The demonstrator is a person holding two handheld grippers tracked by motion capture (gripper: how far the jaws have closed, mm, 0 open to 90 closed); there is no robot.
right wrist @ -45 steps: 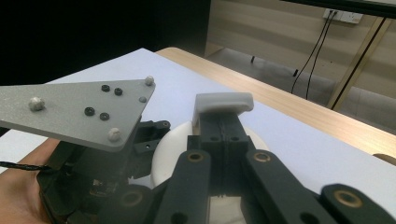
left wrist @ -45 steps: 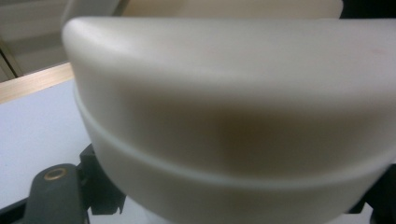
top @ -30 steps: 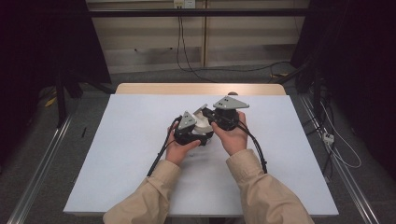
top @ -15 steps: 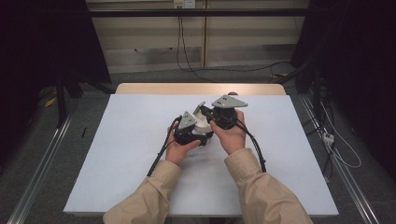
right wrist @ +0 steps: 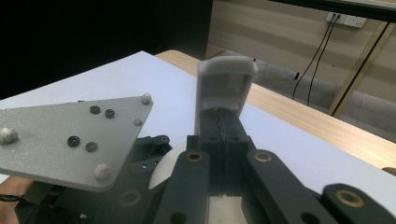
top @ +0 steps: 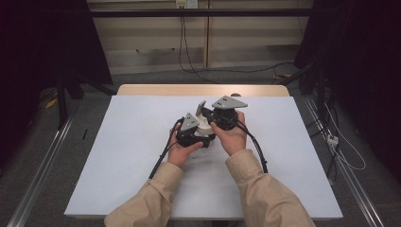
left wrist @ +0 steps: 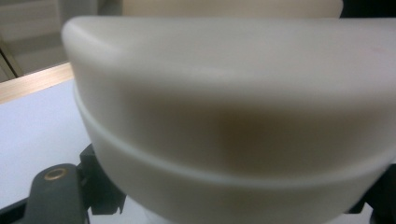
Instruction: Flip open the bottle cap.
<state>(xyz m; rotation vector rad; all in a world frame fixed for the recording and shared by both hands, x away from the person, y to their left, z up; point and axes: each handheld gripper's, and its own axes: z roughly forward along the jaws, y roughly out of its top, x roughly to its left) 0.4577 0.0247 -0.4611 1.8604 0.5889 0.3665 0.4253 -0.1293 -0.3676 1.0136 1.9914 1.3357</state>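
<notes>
Even overhead light on white table (top: 142,156), room beyond table dim to black, soft shadows under hands, cream object (left wrist: 233,116) close to lens fully blurred, grey plate (right wrist: 70,140) soft, far wall beyond table reasonably sharp, no glare.

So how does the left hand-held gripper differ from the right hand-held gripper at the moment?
The left black hand-held gripper sits nearer the person; the right black hand-held gripper is farther up the white table. The left one is closed on a cream rounded plastic container, close before its camera; the right one's jaws stand together, a pale grey flat piece at their tip. Both carry a grey three-cornered plate and black cable.
</notes>
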